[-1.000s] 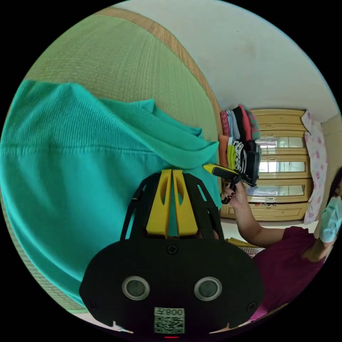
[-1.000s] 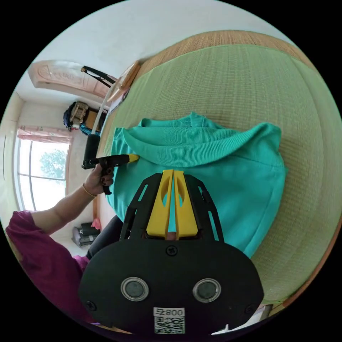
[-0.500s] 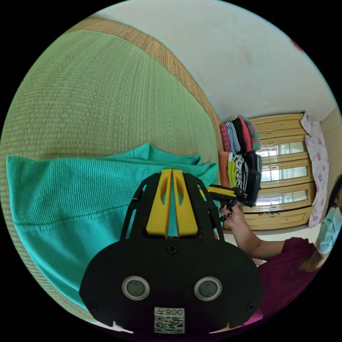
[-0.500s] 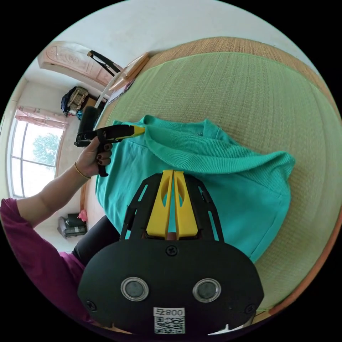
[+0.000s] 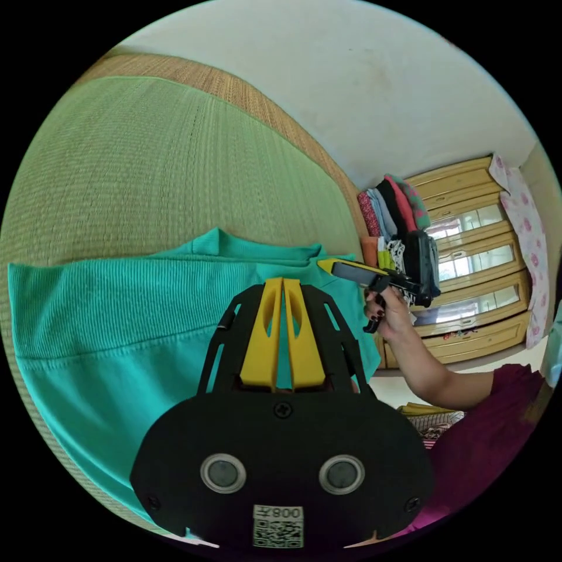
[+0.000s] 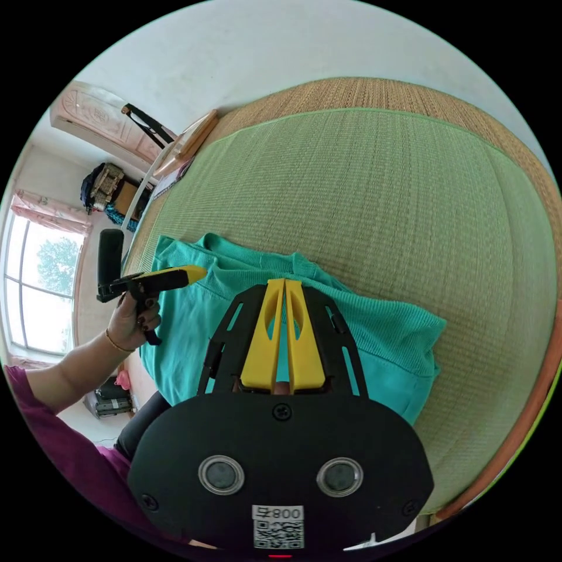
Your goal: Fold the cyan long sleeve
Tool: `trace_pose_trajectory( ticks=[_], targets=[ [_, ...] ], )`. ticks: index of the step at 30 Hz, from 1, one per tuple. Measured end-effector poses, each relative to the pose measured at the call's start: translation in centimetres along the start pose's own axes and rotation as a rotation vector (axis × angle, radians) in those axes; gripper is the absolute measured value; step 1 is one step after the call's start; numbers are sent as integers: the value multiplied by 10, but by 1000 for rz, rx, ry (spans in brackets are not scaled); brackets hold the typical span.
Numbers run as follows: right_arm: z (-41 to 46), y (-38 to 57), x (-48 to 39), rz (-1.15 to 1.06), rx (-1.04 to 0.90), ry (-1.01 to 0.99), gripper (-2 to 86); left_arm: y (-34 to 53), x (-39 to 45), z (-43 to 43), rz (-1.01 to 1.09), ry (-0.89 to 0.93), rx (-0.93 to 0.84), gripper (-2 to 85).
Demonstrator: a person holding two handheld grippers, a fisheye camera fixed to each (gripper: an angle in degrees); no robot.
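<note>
The left gripper (image 5: 283,281) shows at the 6 o'clock part of the left gripper view, its yellow jaws pressed together with only a thin slit between them, pointing to 12 o'clock. The right gripper (image 6: 284,282) sits the same way in the right gripper view, jaws closed. In the left gripper view the right hand (image 5: 391,307) grips its handle toward 3 o'clock, bare forearm running to 4 o'clock. In the right gripper view the left hand (image 6: 132,316) holds its tool at 9 o'clock, a bangle at the wrist.
</note>
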State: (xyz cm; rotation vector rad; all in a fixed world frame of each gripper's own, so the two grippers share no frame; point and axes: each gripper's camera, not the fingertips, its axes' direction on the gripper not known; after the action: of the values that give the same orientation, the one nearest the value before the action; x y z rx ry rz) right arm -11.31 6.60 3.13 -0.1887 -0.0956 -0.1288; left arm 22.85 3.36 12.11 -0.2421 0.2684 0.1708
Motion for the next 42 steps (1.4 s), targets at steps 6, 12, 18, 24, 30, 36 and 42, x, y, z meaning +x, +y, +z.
trace_pose_trajectory(
  ticks=[6,12,18,24,30,36,42],
  targets=[
    [-40,35,23,69,80,62,1,16,-10,-7,-18,-41,5,1],
    [-47,62,63,186,76,23,1,59,-21,-48,-65,-33,122,2],
    [-69,80,81,209,93,39,1,109,-75,-98,-239,-114,136,2],
    [-104,104,109,283,192,-37,1,166,-103,-146,-299,-39,280,2],
    [-112,123,147,386,170,-148,1,226,-120,-171,-331,-3,278,10],
    [-153,166,151,332,211,-214,4,330,-119,-216,-328,21,254,59],
    [-187,259,152,345,192,-255,31,428,-129,-225,-410,-36,136,84]
  ],
)
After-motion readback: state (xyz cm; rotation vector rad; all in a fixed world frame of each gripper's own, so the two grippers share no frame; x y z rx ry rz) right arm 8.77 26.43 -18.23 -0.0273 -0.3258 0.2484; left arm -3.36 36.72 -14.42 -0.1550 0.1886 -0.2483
